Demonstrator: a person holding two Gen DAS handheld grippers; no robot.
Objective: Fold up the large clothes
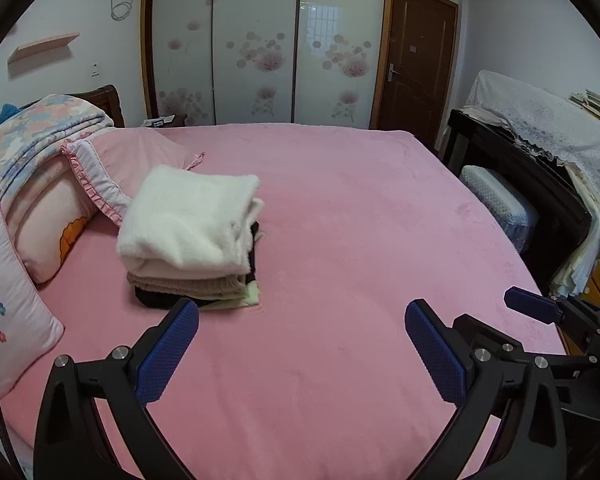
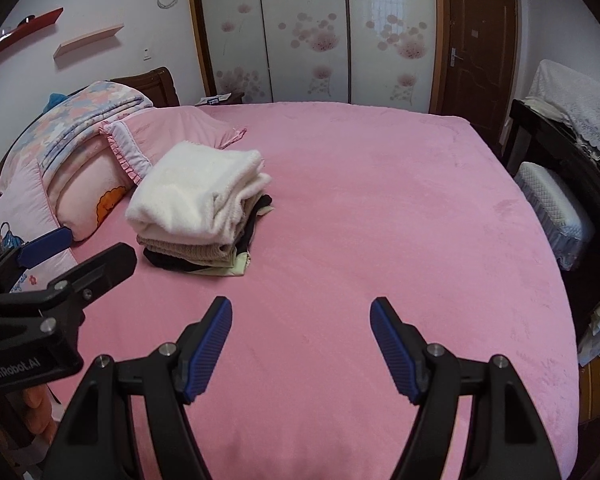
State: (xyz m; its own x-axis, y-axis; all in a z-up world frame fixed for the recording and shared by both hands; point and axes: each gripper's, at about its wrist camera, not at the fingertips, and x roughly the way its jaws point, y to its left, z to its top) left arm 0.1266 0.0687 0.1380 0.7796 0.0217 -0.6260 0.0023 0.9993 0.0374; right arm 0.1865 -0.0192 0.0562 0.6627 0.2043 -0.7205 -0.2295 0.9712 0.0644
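Observation:
A stack of folded clothes [image 1: 192, 240] lies on the pink bed [image 1: 360, 240], left of the middle, with a white fleece piece on top and beige, black and pale green pieces under it. It also shows in the right wrist view [image 2: 204, 212]. My left gripper [image 1: 302, 344] is open and empty, held over the bed near its front edge, just in front of the stack. My right gripper [image 2: 301, 344] is open and empty over the bare middle of the bed [image 2: 380, 220]. Each gripper shows at the edge of the other's view, the right one [image 1: 540, 308] and the left one [image 2: 60, 256].
Pillows [image 1: 48, 224] and a folded floral quilt [image 1: 40, 136] lie at the head of the bed on the left. A dark table with a lace cover [image 1: 540, 136] and a padded stool [image 1: 500, 204] stand at the right. Wardrobe doors [image 1: 260, 40] and a brown door [image 1: 416, 60] are behind.

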